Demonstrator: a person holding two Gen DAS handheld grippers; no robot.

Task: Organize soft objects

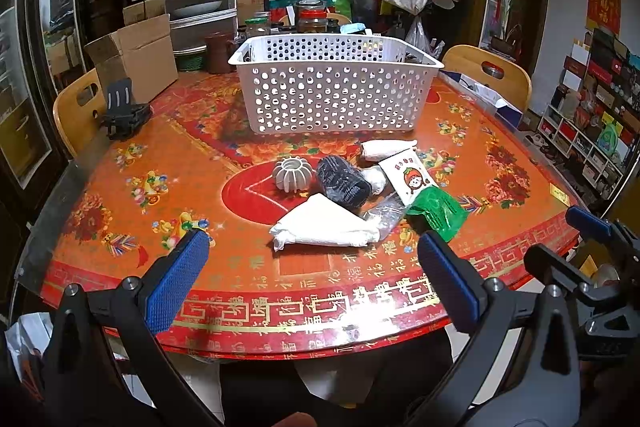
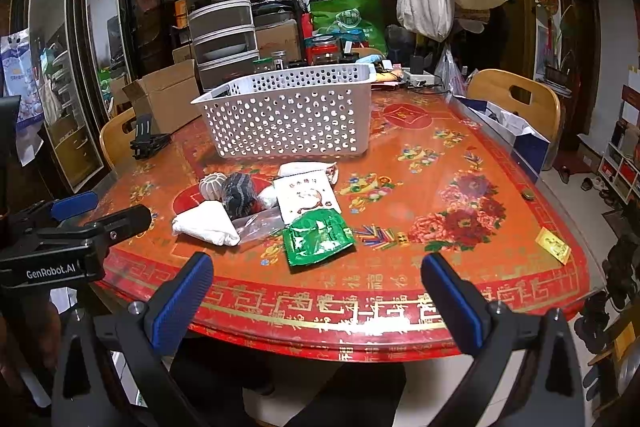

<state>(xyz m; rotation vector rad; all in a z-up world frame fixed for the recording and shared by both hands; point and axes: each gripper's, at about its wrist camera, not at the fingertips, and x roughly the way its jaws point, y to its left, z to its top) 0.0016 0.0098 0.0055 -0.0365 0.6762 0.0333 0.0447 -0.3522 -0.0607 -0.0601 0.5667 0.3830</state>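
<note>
Left gripper point(image 1: 312, 263) and right gripper point(image 2: 316, 287), fingers apart and empty, at the near table point(image 2: 500, 291) edge; left body reads "GenRobot.AI". Beyond lie the soft objects: white pouch point(image 1: 324, 227), green packet point(image 2: 318, 239), cartoon-printed sachet point(image 1: 408, 175). Perforated white basket point(image 1: 332, 87) stands farther.

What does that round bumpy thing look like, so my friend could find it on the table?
Start at the big white basket with holes on the red table. In front of it lies a small pile of soft things; at its left end sits the pale grey ribbed ball, next to a dark roll. Only it has pumpkin-like ridges and a hole on top.
</note>
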